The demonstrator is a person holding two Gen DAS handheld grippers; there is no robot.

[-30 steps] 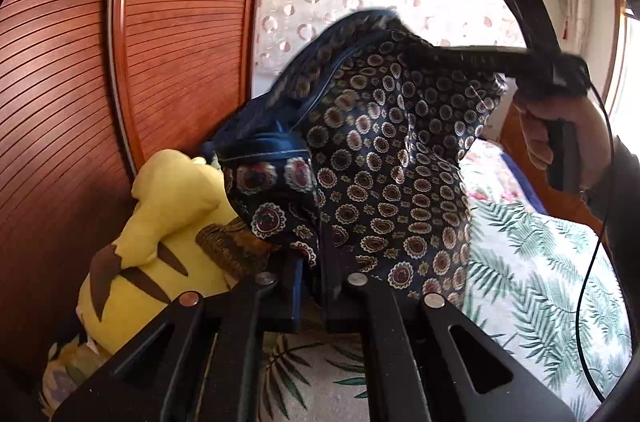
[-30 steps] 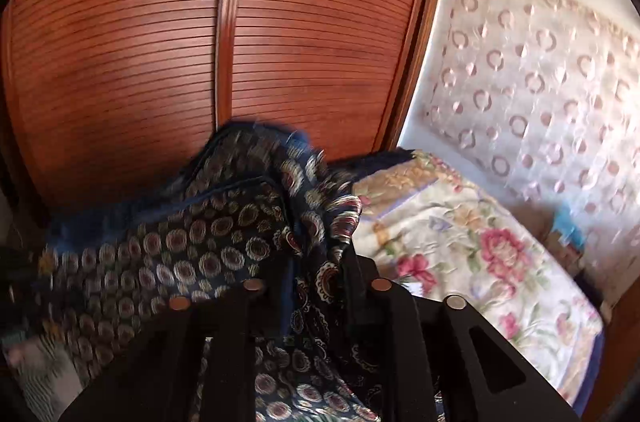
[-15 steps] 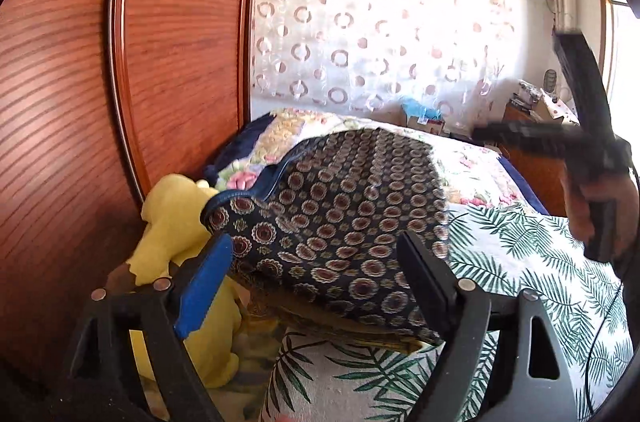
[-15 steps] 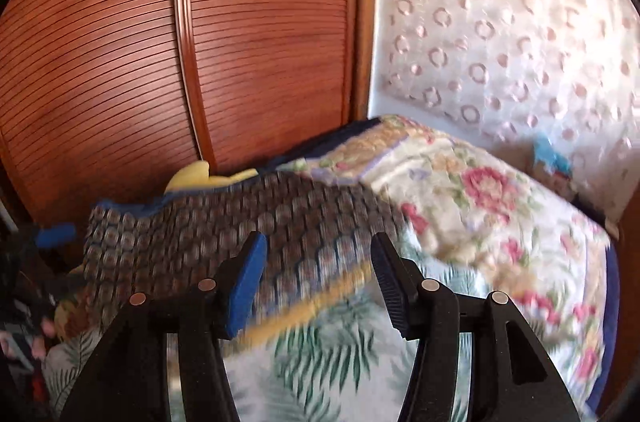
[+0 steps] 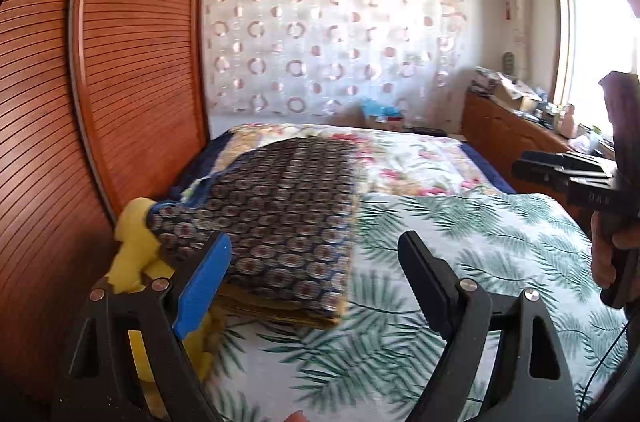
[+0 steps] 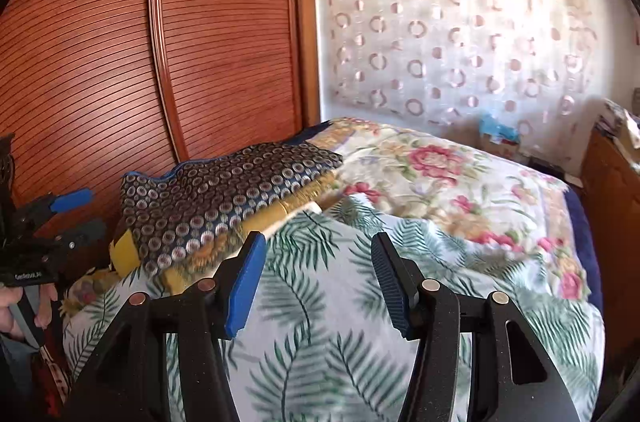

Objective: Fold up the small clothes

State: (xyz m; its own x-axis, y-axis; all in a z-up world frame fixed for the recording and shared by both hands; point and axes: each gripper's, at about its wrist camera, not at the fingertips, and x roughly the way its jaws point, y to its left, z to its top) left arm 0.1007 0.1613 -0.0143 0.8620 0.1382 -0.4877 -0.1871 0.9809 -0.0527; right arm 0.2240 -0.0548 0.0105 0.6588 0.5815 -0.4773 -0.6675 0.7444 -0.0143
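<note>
Both the left tool (image 5: pixel 314 262) and right tool (image 6: pixel 318 264) hover spread apart, gripping nothing.

Left wrist camera looked down along the bed from close above the folded dark circle-patterned garment (image 5: pixel 280 210). Right wrist camera sat right, angled leftward; both shared that garment and the leaf-print bedspread (image 6: pixel 320 322).

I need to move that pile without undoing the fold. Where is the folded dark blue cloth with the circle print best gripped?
Probably at the near right corner of the folded dark blue circle-print cloth, coming in low from the palm-leaf bedspread side. There its stacked edges lie exposed, overhanging the yellow folded fabric beneath, so one jaw could slide under all layers. The left side is crowded by the yellow plush toy.
</note>
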